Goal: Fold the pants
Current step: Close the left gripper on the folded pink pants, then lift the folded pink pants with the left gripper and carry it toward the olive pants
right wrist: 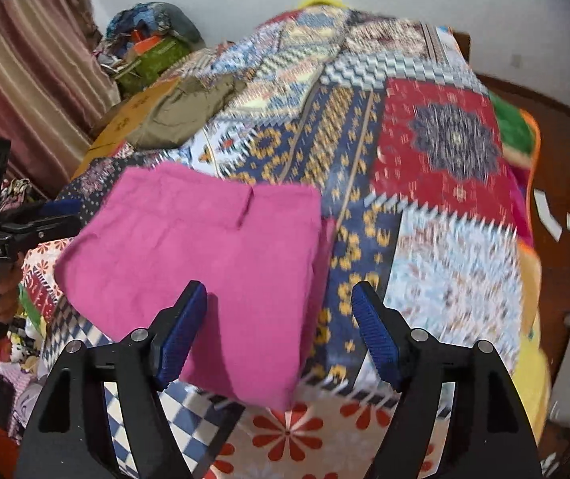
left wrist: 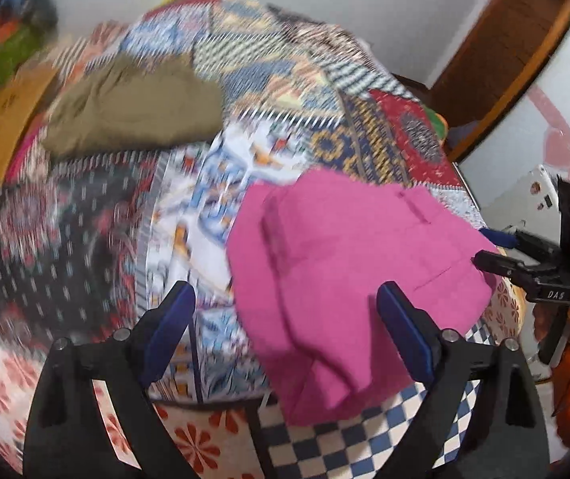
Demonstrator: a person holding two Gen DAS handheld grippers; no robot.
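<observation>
The pink pants (left wrist: pixel 348 271) lie folded into a compact block on the patchwork bedspread (left wrist: pixel 245 92), near its front edge. They also show in the right wrist view (right wrist: pixel 205 255). My left gripper (left wrist: pixel 286 315) is open and empty, its blue pads just above the pants' near left part. My right gripper (right wrist: pixel 281 319) is open and empty over the pants' near right corner. The right gripper also shows in the left wrist view (left wrist: pixel 496 249) at the pants' right edge, the left one in the right wrist view (right wrist: pixel 57 215) at their left edge.
Olive-green pants (left wrist: pixel 133 107) lie folded at the back left of the bed, also in the right wrist view (right wrist: pixel 181 115). A brown cardboard box (left wrist: pixel 1 127) and a clutter pile (right wrist: pixel 149 44) stand left. A wooden door frame (left wrist: pixel 500 52) is right.
</observation>
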